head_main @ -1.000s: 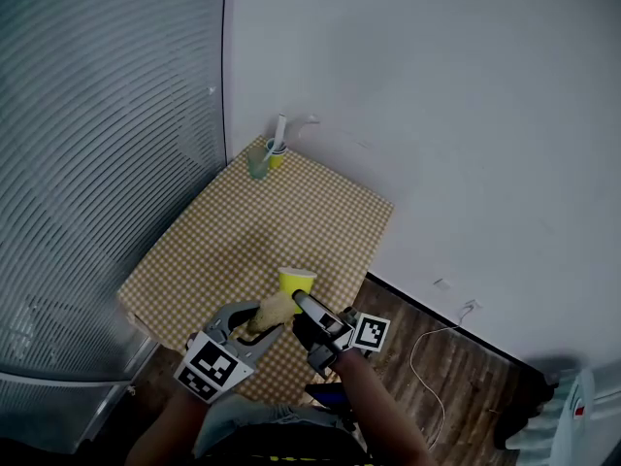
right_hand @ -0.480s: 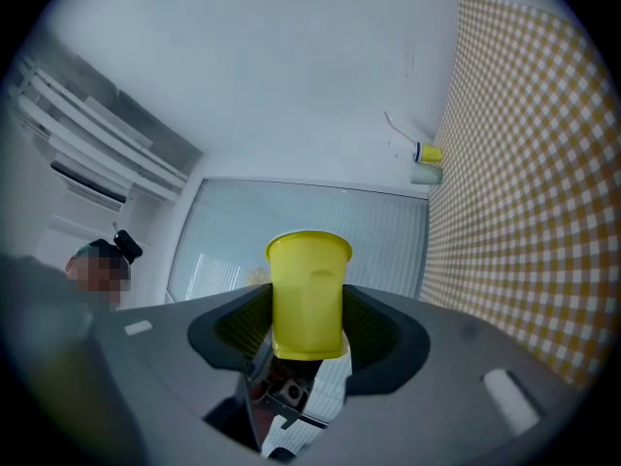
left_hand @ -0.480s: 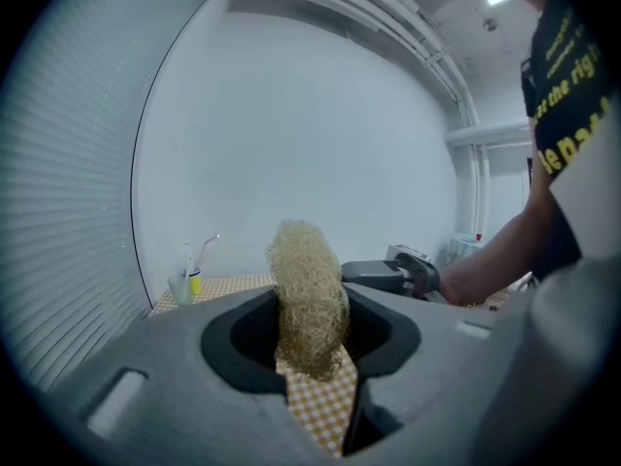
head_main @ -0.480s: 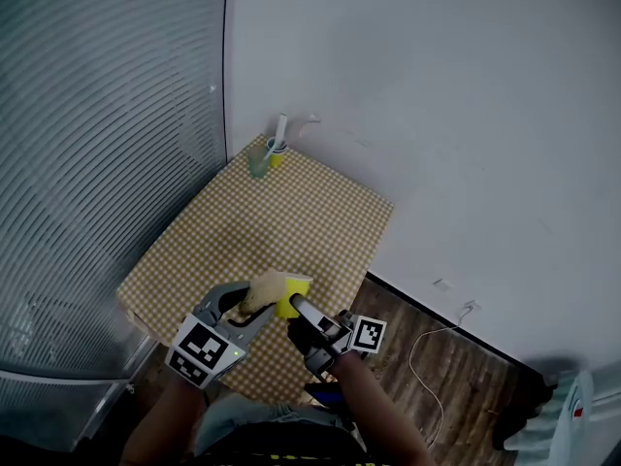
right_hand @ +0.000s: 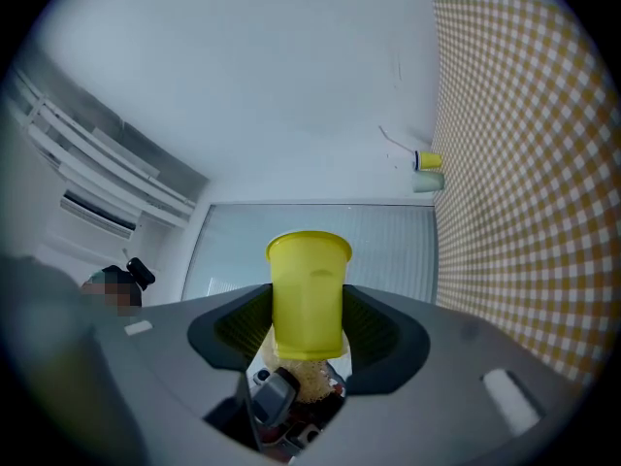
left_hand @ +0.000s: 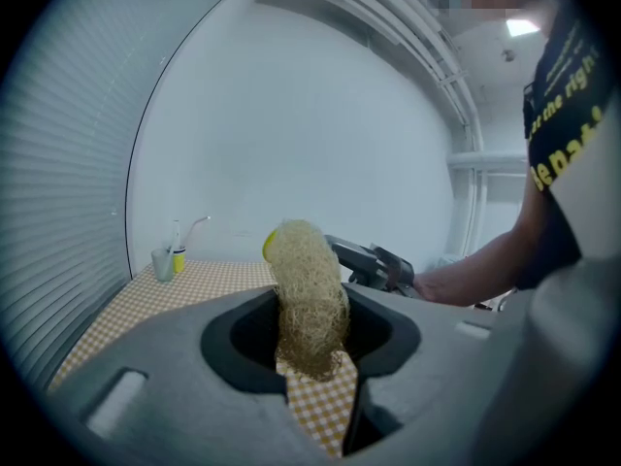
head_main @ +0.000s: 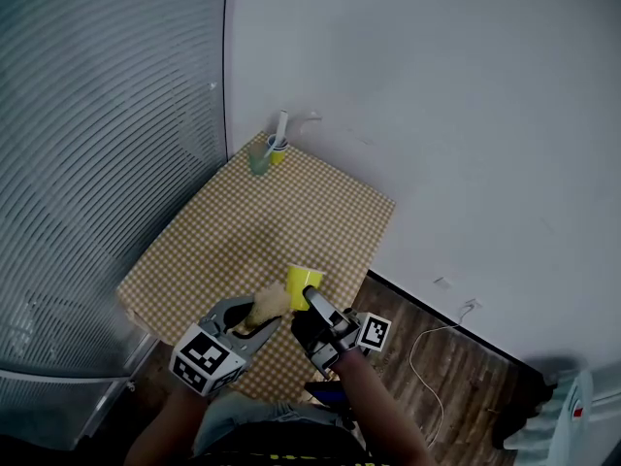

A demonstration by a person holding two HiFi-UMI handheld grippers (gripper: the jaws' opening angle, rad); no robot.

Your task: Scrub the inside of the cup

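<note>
From the head view, the left gripper [head_main: 258,318] and right gripper [head_main: 312,305] meet over the near edge of a table [head_main: 243,231] covered in a checked cloth. The left one clamps a tan scrubber [head_main: 270,306]. The right one grips a yellow cup [head_main: 302,283], which sits just right of the scrubber, above the table's near edge. At the table's far corner, against the wall [head_main: 437,115], stand 2 small pots [head_main: 265,158], 1 clear and 1 yellow, with a white stick rising from the yellow one. Blinds [head_main: 97,115] fill the left side, and a thin cable [head_main: 427,352] lies on the wooden floor [head_main: 456,377]. In the left gripper view, the left gripper's [left_hand: 310,333] jaws are closed on the lower part of the scrubber [left_hand: 306,294], which stands upright between them. A sliver of the cup [left_hand: 269,246] shows behind its top, and the right gripper [left_hand: 374,262] reaches in from the right on the person's arm [left_hand: 485,265]. In the right gripper view, the right gripper's [right_hand: 309,318] jaws press on both sides of the cup [right_hand: 309,289], its rim pointing away from the camera. The scrubber [right_hand: 306,382] shows just past the cup's narrower end, with the left gripper [right_hand: 275,401] below it. Whether the scrubber touches the cup is not clear from here.
</note>
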